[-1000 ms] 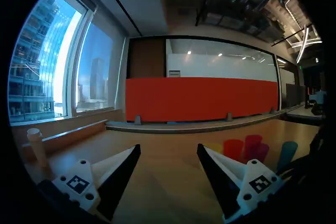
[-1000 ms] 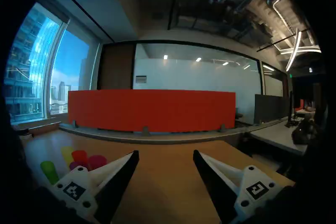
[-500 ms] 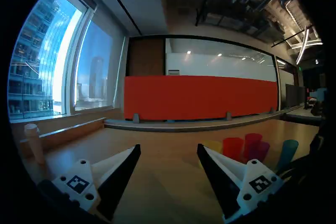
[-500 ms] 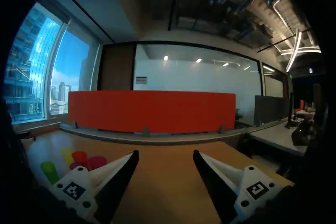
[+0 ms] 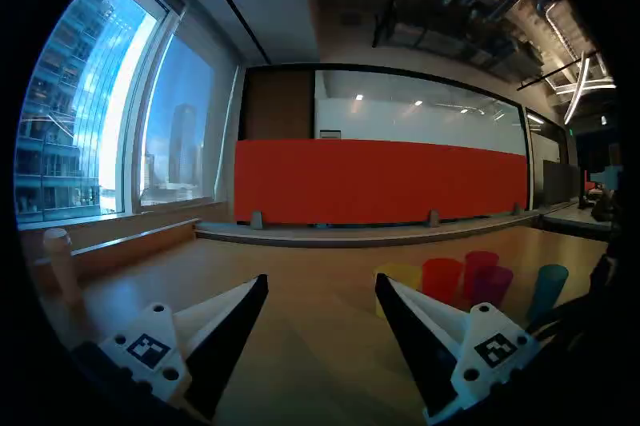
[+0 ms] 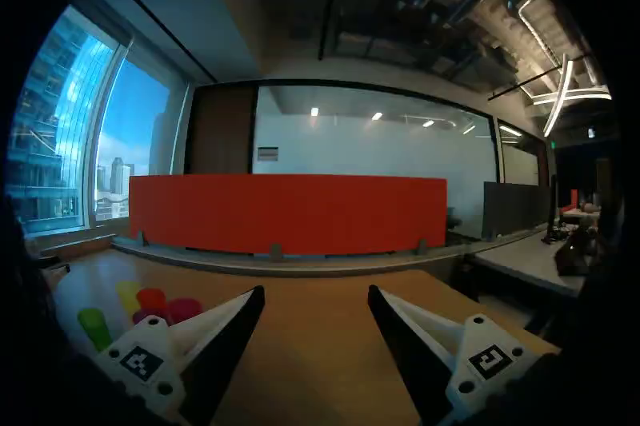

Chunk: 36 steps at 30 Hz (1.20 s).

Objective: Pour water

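Several coloured plastic cups stand in a cluster on the wooden table: in the left gripper view a yellow cup (image 5: 398,282), an orange-red cup (image 5: 442,280), a magenta cup (image 5: 490,283) and a teal cup (image 5: 550,288), just beyond my right finger. My left gripper (image 5: 320,290) is open above the table, nothing between its fingers. In the right gripper view the same cluster sits at the lower left, with a green cup (image 6: 94,327) nearest and a red cup (image 6: 151,300) behind. My right gripper (image 6: 314,298) is open and holds nothing.
A tall beige bottle-like object (image 5: 60,262) stands at the table's left edge by the window ledge. A red divider panel (image 5: 376,182) runs along the table's far side. Another desk (image 6: 528,254) with dark items lies to the right.
Both views have tilted slightly upward, so the cups and divider sit a little differently in frame. Both grippers stay open.
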Available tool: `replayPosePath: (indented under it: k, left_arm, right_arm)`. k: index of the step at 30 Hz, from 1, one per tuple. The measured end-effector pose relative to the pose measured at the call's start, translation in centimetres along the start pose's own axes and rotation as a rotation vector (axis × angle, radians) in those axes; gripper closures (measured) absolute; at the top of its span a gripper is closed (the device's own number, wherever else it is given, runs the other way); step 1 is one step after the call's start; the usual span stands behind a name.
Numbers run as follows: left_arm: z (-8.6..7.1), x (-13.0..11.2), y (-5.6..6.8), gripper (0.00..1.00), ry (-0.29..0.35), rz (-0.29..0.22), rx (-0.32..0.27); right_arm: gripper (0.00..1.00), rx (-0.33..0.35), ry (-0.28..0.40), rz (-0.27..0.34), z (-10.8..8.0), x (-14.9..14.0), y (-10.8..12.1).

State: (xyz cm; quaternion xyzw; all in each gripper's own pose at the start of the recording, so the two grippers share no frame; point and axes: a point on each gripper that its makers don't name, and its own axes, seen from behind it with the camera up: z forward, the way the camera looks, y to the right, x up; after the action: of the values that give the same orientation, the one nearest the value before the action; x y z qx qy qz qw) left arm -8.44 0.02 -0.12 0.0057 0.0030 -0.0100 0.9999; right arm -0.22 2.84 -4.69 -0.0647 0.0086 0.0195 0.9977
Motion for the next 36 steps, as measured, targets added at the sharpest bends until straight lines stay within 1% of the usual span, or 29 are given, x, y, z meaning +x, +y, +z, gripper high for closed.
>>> replayPosePath:
  k: [5,18,26,32,36]
  left_arm:
    - [0.04,-0.21,-0.07,0.00,-0.006,0.011,0.001]
    - [0.17,-0.52,-0.10,0.00,-0.019,0.016,0.000]
    - [0.24,-0.57,-0.11,0.00,-0.022,0.017,-0.001]
    - [0.21,-0.56,-0.10,0.00,-0.022,0.017,-0.001]
    - [0.23,-0.59,-0.09,0.00,-0.022,0.017,-0.001]
  right_arm:
    - [0.00,-0.003,-0.001,-0.001,-0.10,0.07,0.17]
    - [0.00,-0.001,-0.001,-0.003,-0.10,-0.03,0.04]
    - [0.00,0.006,0.012,-0.001,-0.15,0.38,0.22]
    - [0.00,0.018,0.034,-0.016,-0.34,0.83,0.43]
    - [0.00,0.026,0.034,-0.030,-0.32,0.63,0.46]
